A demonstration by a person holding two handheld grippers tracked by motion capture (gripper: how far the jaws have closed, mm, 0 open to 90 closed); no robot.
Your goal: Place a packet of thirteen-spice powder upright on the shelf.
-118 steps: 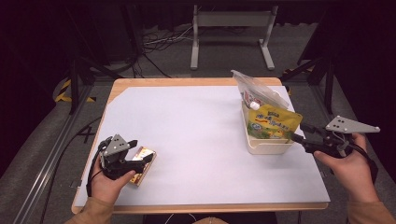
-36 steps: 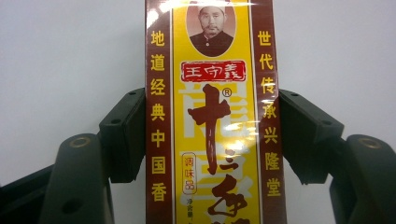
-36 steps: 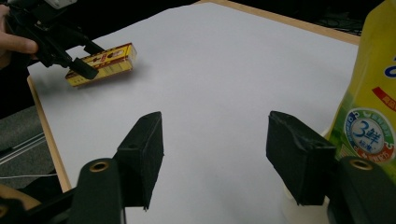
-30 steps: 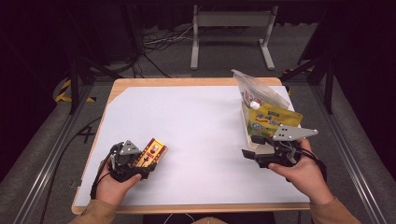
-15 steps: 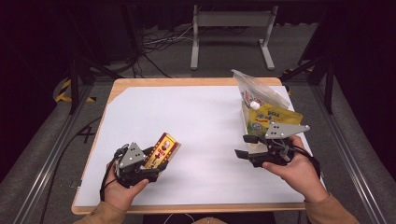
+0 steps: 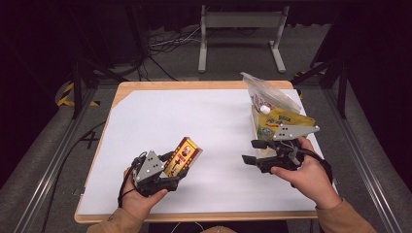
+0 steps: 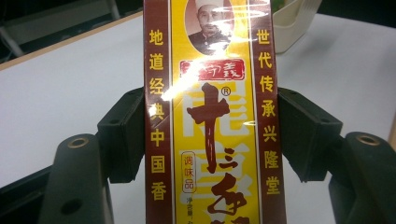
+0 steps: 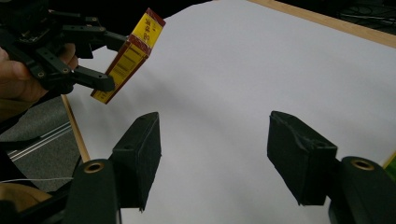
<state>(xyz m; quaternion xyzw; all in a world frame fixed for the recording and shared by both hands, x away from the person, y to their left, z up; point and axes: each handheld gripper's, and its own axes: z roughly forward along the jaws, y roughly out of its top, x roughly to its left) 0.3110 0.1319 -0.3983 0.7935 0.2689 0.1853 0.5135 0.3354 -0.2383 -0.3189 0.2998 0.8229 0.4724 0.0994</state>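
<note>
Here the left gripper (image 6: 180, 167) hides the seasoning box (image 6: 183, 156) bottom, apparently.

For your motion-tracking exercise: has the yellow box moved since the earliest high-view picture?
Yes. The box, clamped in the left gripper, has come up off the table and shifted right, away from its left edge, toward the tub.
</note>
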